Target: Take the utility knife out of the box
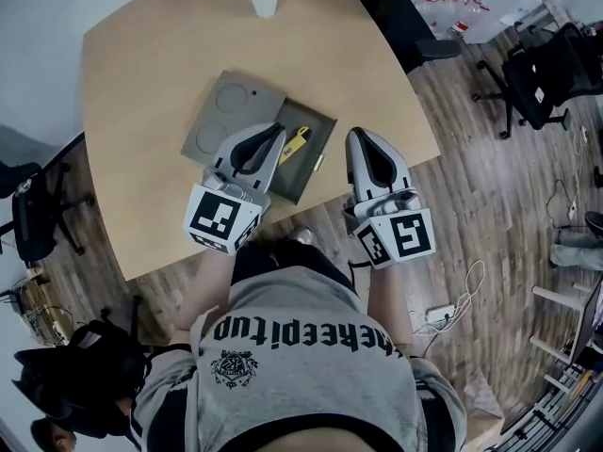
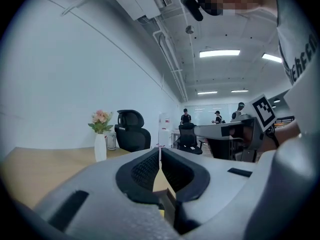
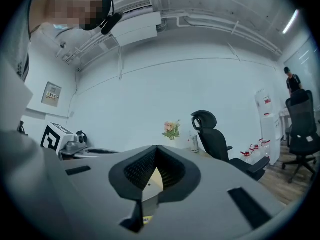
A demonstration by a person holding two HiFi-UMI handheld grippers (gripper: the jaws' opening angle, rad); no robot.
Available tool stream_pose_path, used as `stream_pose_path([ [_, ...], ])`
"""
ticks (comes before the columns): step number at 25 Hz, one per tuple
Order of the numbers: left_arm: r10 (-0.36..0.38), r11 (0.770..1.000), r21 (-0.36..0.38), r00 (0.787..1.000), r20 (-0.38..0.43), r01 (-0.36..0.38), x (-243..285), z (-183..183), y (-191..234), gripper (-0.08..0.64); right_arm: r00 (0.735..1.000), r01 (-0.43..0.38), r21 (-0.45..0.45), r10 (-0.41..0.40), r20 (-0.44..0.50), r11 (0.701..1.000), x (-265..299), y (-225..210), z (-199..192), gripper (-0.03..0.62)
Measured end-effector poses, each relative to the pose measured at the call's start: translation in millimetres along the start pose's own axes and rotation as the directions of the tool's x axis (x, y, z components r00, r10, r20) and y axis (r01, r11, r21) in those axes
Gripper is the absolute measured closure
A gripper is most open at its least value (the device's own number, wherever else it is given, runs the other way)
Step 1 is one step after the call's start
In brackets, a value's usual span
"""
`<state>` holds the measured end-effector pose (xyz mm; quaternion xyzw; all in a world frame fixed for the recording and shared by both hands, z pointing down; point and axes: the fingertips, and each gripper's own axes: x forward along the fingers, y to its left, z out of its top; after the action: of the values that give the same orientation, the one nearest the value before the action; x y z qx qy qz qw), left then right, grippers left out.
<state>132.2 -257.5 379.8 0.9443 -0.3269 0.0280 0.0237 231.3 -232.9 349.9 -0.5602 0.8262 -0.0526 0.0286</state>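
step: looks like the approach, nothing grabbed yet | left gripper (image 1: 279, 132) hovering over the box (image 1: 313, 169) mid-frame, jaws pressed together, empty | right gripper (image 1: 361, 137) hanging just right of the box, jaws also pressed together | next: I'd guess left is needing to spread and dip in | knife (image 1: 296, 141) lying inside the box, yellow, slim, partly hiding behind left's tip

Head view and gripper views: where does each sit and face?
Head view: on the person's head, steeply down at table, box, utility knife; left gripper, right gripper, shirt show.
Left gripper view: on left gripper, level past its shut jaws toward vase and chair; right gripper's cube shows.
Right gripper view: on right gripper, level past shut jaws toward the wall; left gripper's cube shows.
Shared: both gripper views see vase and chair.
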Motion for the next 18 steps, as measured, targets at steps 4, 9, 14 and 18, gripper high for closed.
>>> stream_pose_path([
  [4,0.026,1.000,-0.011,0.998,-0.054,-0.027,4,-20,-1,0.540,0.999,-0.021,0.022,0.021,-0.024,1.000,3,-6,-13,0.588],
  [9,0.035,0.999,-0.026,0.990,-0.135,-0.039,11,-48,-3,0.540,0.998,-0.041,0.047,0.043,-0.046,0.998,8,-13,-25,0.586],
  [14,0.045,0.998,-0.034,0.975,-0.217,-0.054,13,-77,-4,0.540,0.996,-0.059,0.072,0.064,-0.062,0.996,13,-15,-37,0.586],
  [18,0.046,0.998,-0.031,0.958,-0.284,-0.057,14,-98,-6,0.540,0.994,-0.072,0.089,0.079,-0.072,0.993,16,-16,-43,0.586],
])
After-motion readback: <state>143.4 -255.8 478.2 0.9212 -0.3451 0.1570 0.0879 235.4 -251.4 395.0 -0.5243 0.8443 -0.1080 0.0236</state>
